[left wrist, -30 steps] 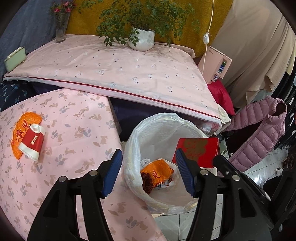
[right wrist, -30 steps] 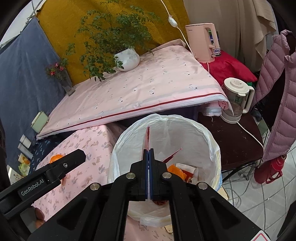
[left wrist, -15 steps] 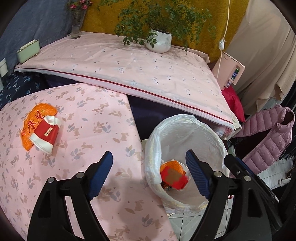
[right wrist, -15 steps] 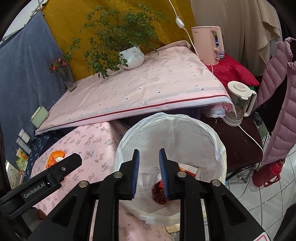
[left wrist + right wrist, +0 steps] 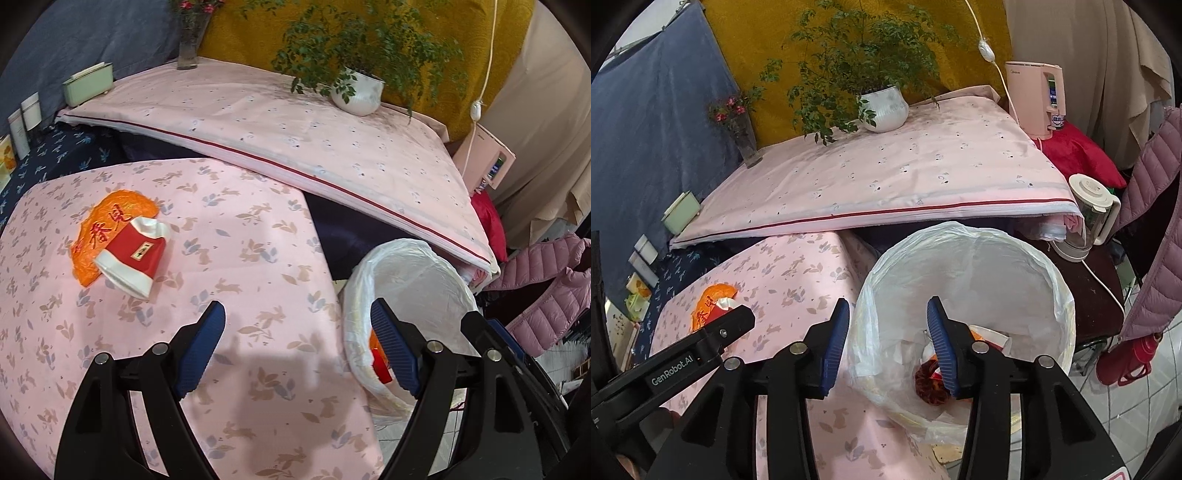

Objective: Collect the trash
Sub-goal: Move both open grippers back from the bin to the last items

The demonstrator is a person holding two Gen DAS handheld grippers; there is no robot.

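Two scraps, an orange wrapper [image 5: 110,221] and what looks like a crushed red-white cup [image 5: 135,256], lie on my pink tablecloth [image 5: 258,240]. Left gripper [image 5: 297,347] gapes empty; right gripper [image 5: 886,345] is opening, empty, above the lined bin [image 5: 1015,258].

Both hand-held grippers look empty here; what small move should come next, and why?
Probably carry the left hand-held gripper toward the red and white paper cup lying on the orange wrapper. They are the only trash on the pink tablecloth, the gripper is open and empty, and the lined bin already holds scraps.
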